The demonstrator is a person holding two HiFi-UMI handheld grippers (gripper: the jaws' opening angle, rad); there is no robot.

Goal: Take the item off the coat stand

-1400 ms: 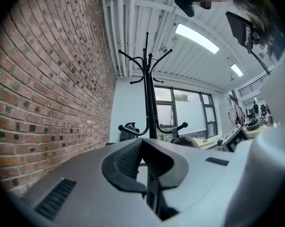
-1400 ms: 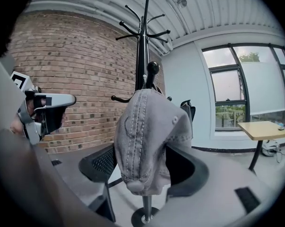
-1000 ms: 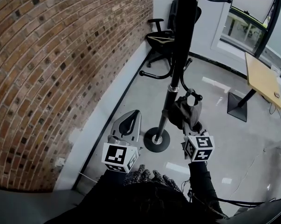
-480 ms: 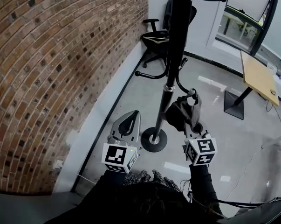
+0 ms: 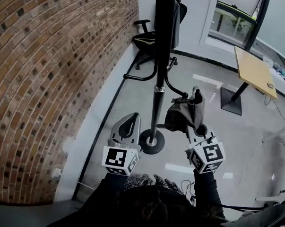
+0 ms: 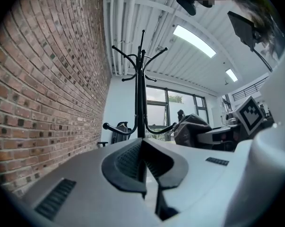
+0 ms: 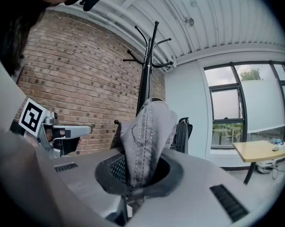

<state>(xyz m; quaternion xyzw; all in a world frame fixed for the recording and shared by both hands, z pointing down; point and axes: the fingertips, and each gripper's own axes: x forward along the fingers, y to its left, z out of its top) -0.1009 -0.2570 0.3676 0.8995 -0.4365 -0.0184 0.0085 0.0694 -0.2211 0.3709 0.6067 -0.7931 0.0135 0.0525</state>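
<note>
The black coat stand [image 5: 157, 79] rises in front of me beside the brick wall. A grey fabric item [image 5: 185, 113], like a cap, sits just right of a low hook [image 5: 180, 94]. I cannot tell whether it still touches the hook. My right gripper [image 5: 194, 128] is shut on its lower edge. In the right gripper view the stitched grey fabric [image 7: 147, 136] stands up from between the closed jaws, with the stand [image 7: 146, 74] behind. My left gripper [image 5: 129, 123] is shut and holds nothing, near the stand's round base [image 5: 151, 141]. The left gripper view shows its jaws [image 6: 144, 167] together.
The brick wall [image 5: 47, 79] runs along the left. A black office chair [image 5: 146, 38] stands behind the coat stand. A wooden table [image 5: 253, 70] on a black pedestal is at the right, with windows beyond. Grey floor lies around the base.
The grey item, with my right gripper on it, now sits farther right of the pole. The whole view has shifted, so the stand shows more to the left. The left gripper has kept still.
</note>
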